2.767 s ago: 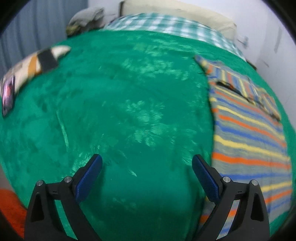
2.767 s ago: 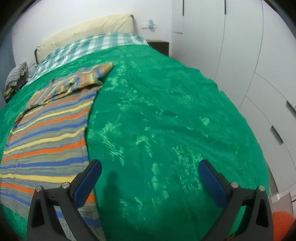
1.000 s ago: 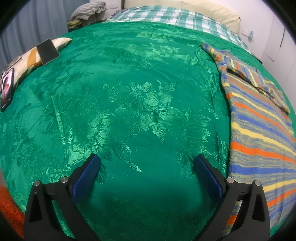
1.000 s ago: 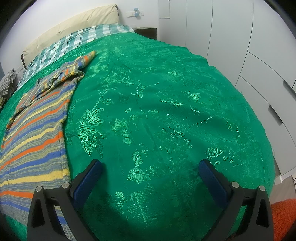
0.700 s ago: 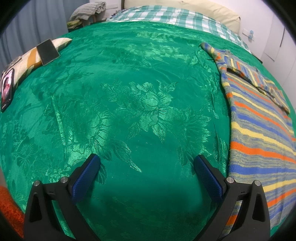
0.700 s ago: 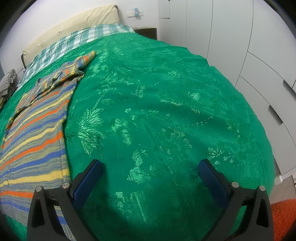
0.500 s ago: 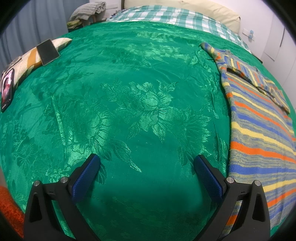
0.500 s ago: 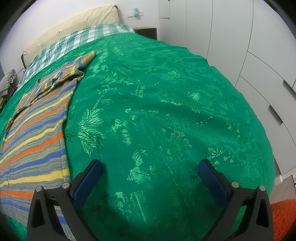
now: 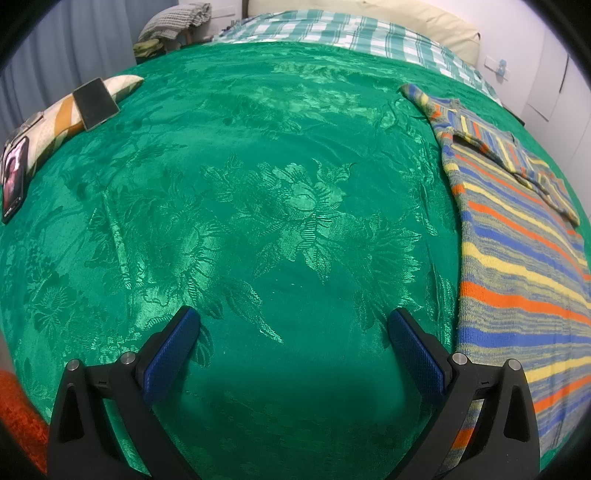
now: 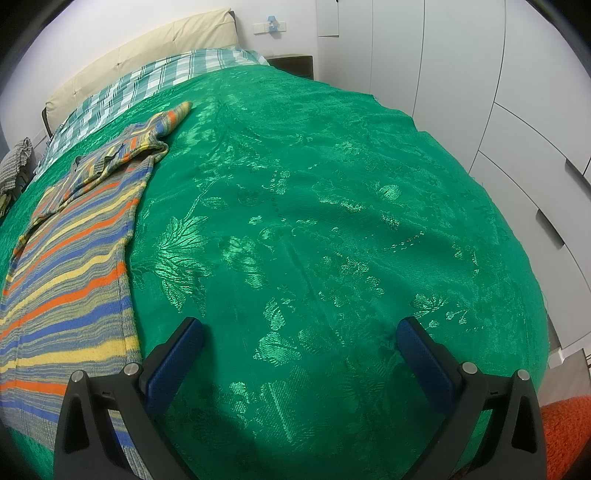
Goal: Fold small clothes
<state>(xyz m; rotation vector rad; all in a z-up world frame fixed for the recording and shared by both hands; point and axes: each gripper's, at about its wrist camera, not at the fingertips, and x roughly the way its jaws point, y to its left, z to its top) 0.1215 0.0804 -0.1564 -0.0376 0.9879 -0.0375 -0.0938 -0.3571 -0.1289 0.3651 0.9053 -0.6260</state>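
Note:
A striped knit garment in grey, blue, orange and yellow lies flat on the green bedspread, folded lengthwise with a sleeve laid across its far end. It fills the right side of the left wrist view and the left side of the right wrist view. My left gripper hangs open over bare bedspread just left of the garment's edge. Over the bedspread to the garment's right, my right gripper is open too. Neither holds anything.
Two phones rest on a patterned pillow at the bed's left edge. A checked sheet and cream headboard lie at the far end. White wardrobe doors stand right of the bed. An orange rug shows below.
Compared with 2.8 s ago both grippers have shifted and tilted so the views sit differently over the bed. Over the last second nothing has moved.

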